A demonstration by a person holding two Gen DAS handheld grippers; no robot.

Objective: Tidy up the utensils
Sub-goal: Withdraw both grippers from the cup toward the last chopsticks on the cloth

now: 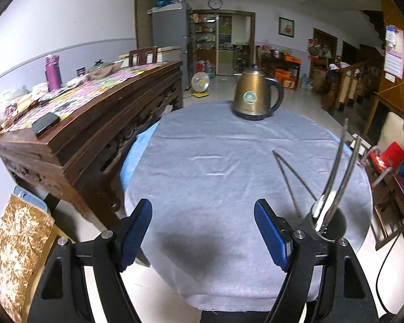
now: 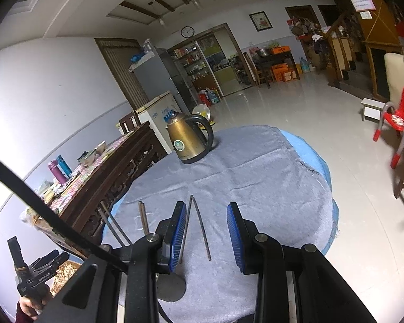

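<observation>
Two metal chopsticks lie in a narrow V on the grey cloth of the round table. To their right a dark round holder has long metal utensils standing in it. My left gripper is open over bare cloth, left of the holder, with nothing between its blue pads. In the right wrist view the chopsticks lie on the cloth below my right gripper, which stands open without touching them. The holder sits behind its left finger, with utensil handles rising from it.
A bronze electric kettle stands at the table's far side. A carved dark wooden sideboard, loaded with bottles and dishes, runs along the left. A red child's chair stands on the tiled floor to the right. A hand holds the left gripper's handle.
</observation>
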